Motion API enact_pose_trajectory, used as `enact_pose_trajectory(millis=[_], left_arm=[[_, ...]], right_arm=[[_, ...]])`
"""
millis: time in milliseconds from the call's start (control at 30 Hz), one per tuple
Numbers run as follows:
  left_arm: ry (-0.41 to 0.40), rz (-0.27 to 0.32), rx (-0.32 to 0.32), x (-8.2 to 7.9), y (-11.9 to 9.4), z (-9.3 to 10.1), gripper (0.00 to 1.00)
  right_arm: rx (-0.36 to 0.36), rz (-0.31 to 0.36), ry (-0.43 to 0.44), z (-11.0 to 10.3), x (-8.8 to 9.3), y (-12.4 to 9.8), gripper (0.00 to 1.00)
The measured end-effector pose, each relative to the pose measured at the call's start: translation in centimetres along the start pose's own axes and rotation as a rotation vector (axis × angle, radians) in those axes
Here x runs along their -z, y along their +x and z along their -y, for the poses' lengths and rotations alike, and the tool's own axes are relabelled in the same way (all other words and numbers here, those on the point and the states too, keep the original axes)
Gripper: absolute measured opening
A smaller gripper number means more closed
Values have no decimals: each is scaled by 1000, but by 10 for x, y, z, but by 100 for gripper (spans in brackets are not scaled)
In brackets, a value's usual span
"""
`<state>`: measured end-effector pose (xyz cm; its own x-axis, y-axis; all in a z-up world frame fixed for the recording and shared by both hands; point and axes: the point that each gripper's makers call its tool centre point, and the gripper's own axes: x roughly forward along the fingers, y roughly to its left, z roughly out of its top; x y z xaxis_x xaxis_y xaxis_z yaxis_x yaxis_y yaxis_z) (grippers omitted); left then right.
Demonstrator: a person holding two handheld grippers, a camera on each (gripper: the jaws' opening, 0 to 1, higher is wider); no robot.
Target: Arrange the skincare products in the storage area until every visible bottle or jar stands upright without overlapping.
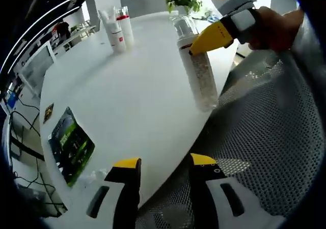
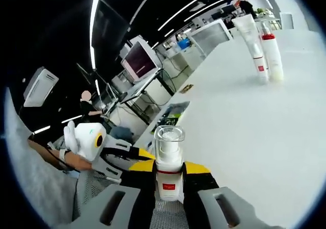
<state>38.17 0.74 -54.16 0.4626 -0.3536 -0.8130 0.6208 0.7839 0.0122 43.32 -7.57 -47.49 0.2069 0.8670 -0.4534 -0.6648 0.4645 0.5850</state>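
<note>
White table (image 1: 137, 96) bears clear capped bottle (image 1: 199, 71) clamped by right gripper (image 1: 204, 41); left gripper (image 1: 163, 170) gapes.

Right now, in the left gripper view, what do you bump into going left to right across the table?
Green booklet → white tube → red-capped bottle → clear bottle held by the right hand-held gripper.

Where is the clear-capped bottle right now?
In the left gripper view, the clear-capped bottle stands at the table's right edge, clamped by the right gripper.
</note>
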Motion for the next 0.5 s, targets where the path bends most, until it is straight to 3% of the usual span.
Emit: enact_pose_trajectory(millis=[300, 500], left_arm=[[4, -42, -21, 10, 1, -5, 26], [-8, -41, -35, 10, 0, -9, 22]], right_arm=[[38, -21, 11, 21, -7, -6, 14], [109, 21, 5, 48, -37, -11, 14]])
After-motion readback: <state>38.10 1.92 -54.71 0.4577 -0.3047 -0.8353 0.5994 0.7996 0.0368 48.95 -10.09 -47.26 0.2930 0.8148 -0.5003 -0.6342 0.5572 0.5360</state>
